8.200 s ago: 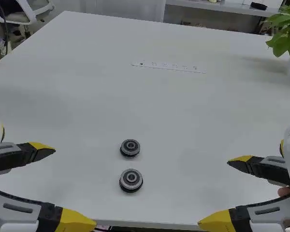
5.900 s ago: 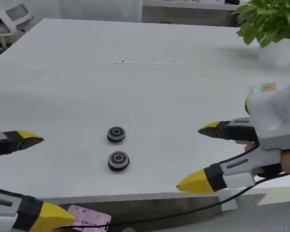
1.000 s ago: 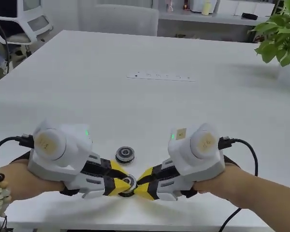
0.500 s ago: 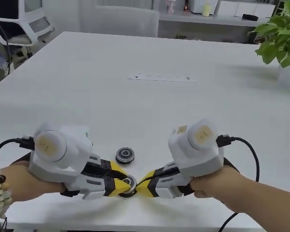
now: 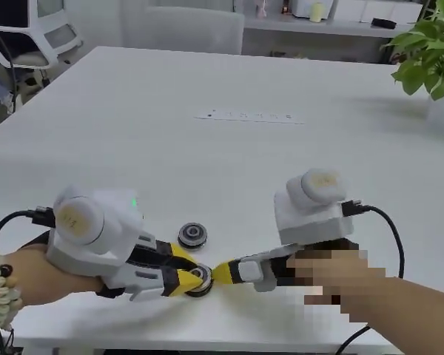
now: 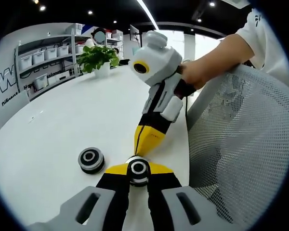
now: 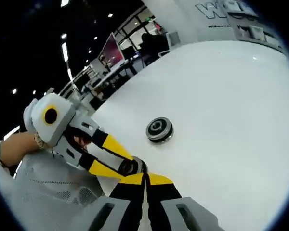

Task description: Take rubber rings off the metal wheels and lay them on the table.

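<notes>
Metal wheel (image 5: 200,277) flat, axis upward

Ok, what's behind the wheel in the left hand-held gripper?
The second wheel sits behind it on the table, black rubber ring on. The held wheel is partly covered by yellow jaws, so its own ring cannot be judged.

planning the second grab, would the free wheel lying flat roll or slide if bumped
The free wheel lies flat on the table, so it probably won't roll; a nudge would likely slide it. Its black rubber ring may drag on the smooth top. The metal core suggests it is heavy for its size.
</notes>
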